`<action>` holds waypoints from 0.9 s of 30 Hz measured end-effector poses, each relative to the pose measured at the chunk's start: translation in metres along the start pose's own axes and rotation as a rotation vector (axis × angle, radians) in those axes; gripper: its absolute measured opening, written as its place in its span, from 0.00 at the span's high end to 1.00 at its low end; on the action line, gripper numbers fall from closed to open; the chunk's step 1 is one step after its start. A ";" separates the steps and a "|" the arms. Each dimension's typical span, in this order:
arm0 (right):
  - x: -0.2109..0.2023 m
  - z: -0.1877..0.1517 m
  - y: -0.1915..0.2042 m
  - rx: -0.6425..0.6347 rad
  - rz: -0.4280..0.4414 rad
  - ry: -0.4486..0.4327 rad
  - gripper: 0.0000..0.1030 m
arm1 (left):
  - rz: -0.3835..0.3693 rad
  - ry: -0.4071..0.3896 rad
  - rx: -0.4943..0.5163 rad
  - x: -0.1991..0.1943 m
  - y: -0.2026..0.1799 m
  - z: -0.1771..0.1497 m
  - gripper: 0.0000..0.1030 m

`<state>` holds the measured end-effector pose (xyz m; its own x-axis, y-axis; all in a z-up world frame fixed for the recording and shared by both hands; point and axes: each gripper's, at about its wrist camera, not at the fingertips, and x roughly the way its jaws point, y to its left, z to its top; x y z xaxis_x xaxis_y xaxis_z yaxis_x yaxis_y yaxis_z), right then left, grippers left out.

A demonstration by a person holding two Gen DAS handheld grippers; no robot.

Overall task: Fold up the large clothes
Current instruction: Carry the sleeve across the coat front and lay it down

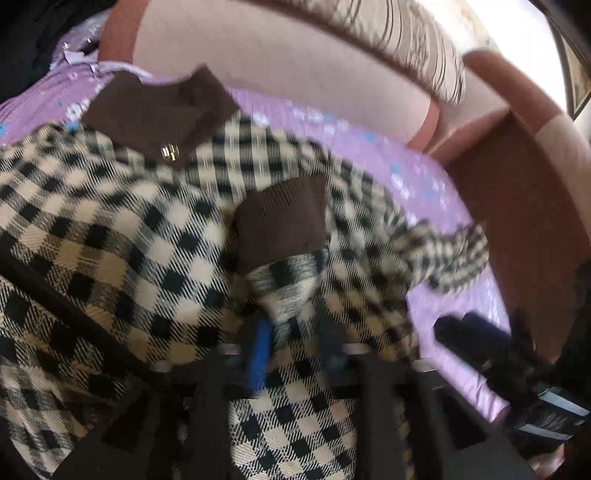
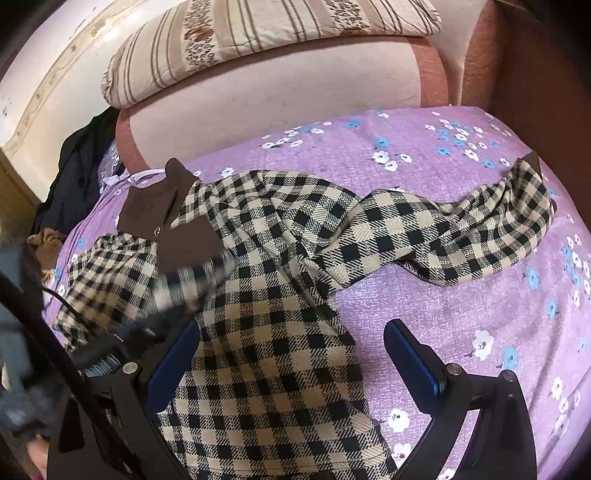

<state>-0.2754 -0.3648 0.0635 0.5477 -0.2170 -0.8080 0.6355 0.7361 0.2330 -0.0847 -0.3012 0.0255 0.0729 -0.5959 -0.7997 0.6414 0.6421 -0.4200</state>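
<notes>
Spread across the lilac bedsheet printed with small white and blue flowers (image 2: 424, 177) lies the large cream-and-black checked woven garment with a dark brown collar (image 2: 280, 295), its collar end toward the sofa back and its body running down toward both cameras. One sleeve (image 2: 454, 225) stretches out to the right over the sheet and ends in a brown cuff (image 2: 533, 164). A small gold button (image 2: 156, 232) sits on the brown collar.

The left gripper (image 1: 295, 332) has its jaws clamped on the other sleeve of the garment just below a brown cuff (image 1: 282, 218), with checked cloth bunched between the blue-padded fingers (image 1: 260, 354); this view is motion-blurred. The gold button (image 1: 170, 152) shows on the collar above it. From the right wrist view that gripper appears as a dark blurred shape at the left, on the garment's near sleeve.

The right gripper (image 2: 291, 354) hovers over the garment's lower body with its jaws wide apart, holding nothing; the left blue pad is over checked cloth and the right one over bare sheet.

Behind the sheet rises a cream sofa back with terracotta trim (image 2: 280, 92), topped by a beige striped pillow (image 2: 258, 33). Dark clothing (image 2: 77, 173) is heaped at the far left.
</notes>
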 end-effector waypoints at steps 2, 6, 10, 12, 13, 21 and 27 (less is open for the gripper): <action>0.001 0.001 -0.002 0.003 0.000 0.001 0.01 | 0.000 -0.007 -0.003 -0.004 0.000 -0.006 0.31; -0.001 0.002 -0.004 0.019 0.021 -0.007 0.01 | 0.005 -0.023 0.011 -0.036 0.001 -0.014 0.25; -0.003 0.002 0.000 0.007 0.038 -0.011 0.01 | 0.073 -0.037 0.053 -0.084 0.019 -0.029 0.25; -0.003 0.002 0.003 0.003 0.045 -0.017 0.01 | 0.156 -0.053 0.059 -0.101 0.032 -0.035 0.25; -0.001 0.001 0.006 0.003 0.055 -0.015 0.01 | 0.227 -0.062 0.056 -0.109 0.041 -0.038 0.25; 0.021 -0.010 0.025 -0.061 0.026 0.041 0.01 | 0.603 -0.060 -0.052 -0.128 0.128 -0.053 0.25; 0.039 -0.002 0.019 -0.034 0.010 0.039 0.05 | 0.656 0.007 -0.172 -0.116 0.183 -0.053 0.22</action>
<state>-0.2435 -0.3578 0.0352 0.5318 -0.1854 -0.8264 0.6112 0.7595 0.2229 -0.0164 -0.0891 0.0192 0.4008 -0.0540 -0.9146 0.3354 0.9376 0.0916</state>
